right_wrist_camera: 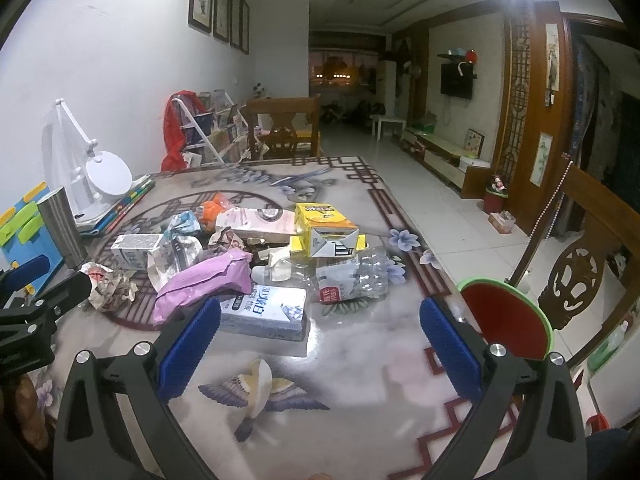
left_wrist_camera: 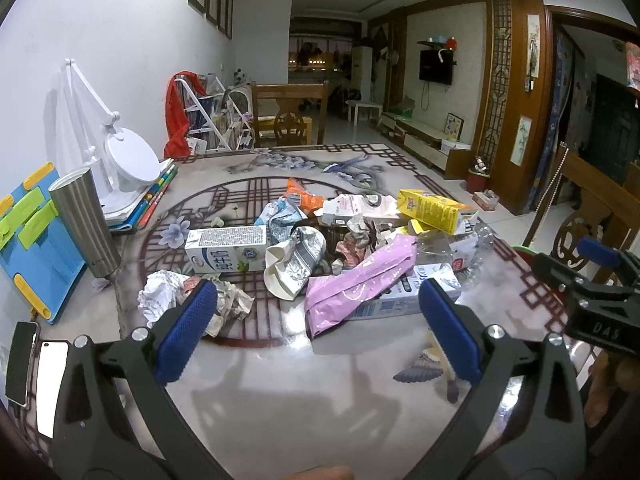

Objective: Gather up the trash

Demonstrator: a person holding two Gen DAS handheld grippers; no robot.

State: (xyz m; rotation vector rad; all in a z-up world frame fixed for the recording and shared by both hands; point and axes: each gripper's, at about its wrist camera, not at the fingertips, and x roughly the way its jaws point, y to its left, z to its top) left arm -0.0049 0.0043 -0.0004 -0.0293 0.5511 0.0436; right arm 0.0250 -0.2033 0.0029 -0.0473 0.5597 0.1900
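Observation:
A heap of trash lies mid-table: a pink plastic pouch (left_wrist_camera: pixel 356 280) (right_wrist_camera: pixel 204 280), a white milk carton (left_wrist_camera: pixel 228 250), a yellow carton (left_wrist_camera: pixel 436 208) (right_wrist_camera: pixel 324 228), crumpled paper (left_wrist_camera: pixel 160 294), a crushed clear bottle (right_wrist_camera: pixel 352 274) and a flat blue-white box (right_wrist_camera: pixel 268 312). My left gripper (left_wrist_camera: pixel 316 320) is open and empty, just short of the pouch. My right gripper (right_wrist_camera: pixel 320 332) is open and empty, near the flat box; it also shows at the right edge of the left wrist view (left_wrist_camera: pixel 592 280).
A steel tumbler (left_wrist_camera: pixel 86 224), a white desk lamp (left_wrist_camera: pixel 120 160), books and a blue stand (left_wrist_camera: pixel 36 240) line the table's left side. Two phones (left_wrist_camera: pixel 36 372) lie at the near left. A red-and-green round lid (right_wrist_camera: pixel 508 320) sits at the table's right edge. Wooden chairs (right_wrist_camera: pixel 580 276) stand around.

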